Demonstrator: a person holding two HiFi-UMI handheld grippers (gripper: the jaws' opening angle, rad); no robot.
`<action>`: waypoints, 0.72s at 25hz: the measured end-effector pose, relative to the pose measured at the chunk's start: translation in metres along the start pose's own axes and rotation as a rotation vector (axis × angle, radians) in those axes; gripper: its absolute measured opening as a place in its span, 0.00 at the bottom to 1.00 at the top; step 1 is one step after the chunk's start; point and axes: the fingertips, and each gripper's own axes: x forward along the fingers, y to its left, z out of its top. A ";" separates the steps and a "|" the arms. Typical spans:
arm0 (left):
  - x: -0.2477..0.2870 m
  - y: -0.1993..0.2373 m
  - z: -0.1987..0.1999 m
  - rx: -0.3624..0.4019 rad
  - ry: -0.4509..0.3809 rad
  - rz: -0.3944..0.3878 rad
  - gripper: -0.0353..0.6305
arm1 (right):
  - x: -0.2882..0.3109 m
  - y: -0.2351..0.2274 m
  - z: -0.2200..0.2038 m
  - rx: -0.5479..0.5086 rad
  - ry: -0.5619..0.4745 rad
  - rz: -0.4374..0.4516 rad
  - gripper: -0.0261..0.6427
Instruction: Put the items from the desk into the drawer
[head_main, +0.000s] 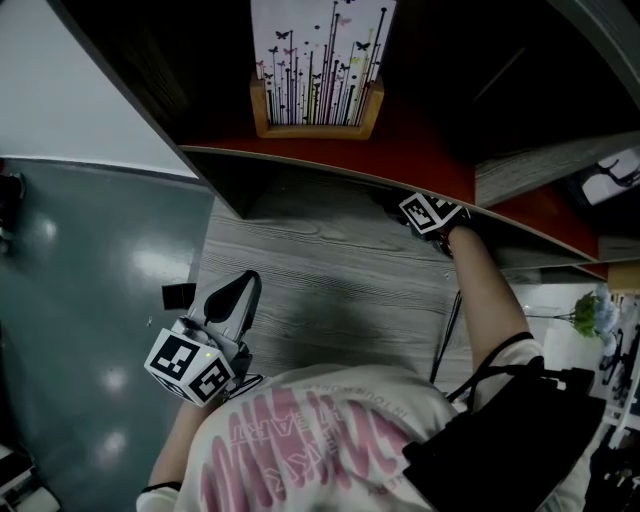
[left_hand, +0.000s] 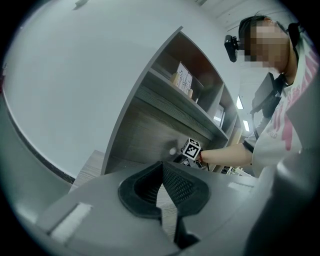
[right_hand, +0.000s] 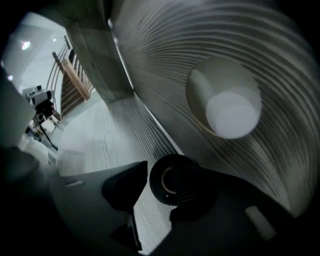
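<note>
Grey wood-grain tabletop: small black ring lying between right tool's parted, unclamped jaws; likely light, rigid, smooth-sided, best pinched across its outer rim; left tool closed, empty.

Matt grey wood-grain desk; smooth glossy floor; wooden card holder.

A butterfly card on a red shelf
The white card stands upright in a small wooden holder. A shiny grey-green floor lies on the left, under a white wall. A small green plant sits at the far right.
</note>
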 end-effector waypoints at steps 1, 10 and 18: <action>0.001 -0.001 0.000 0.000 -0.001 -0.002 0.08 | 0.001 0.000 -0.001 -0.031 0.025 -0.019 0.27; -0.002 0.008 0.003 -0.004 -0.010 0.012 0.08 | 0.003 -0.004 -0.008 -0.233 0.245 -0.133 0.28; 0.003 0.003 0.004 -0.006 -0.010 -0.017 0.08 | 0.003 -0.004 -0.013 -0.251 0.210 -0.198 0.20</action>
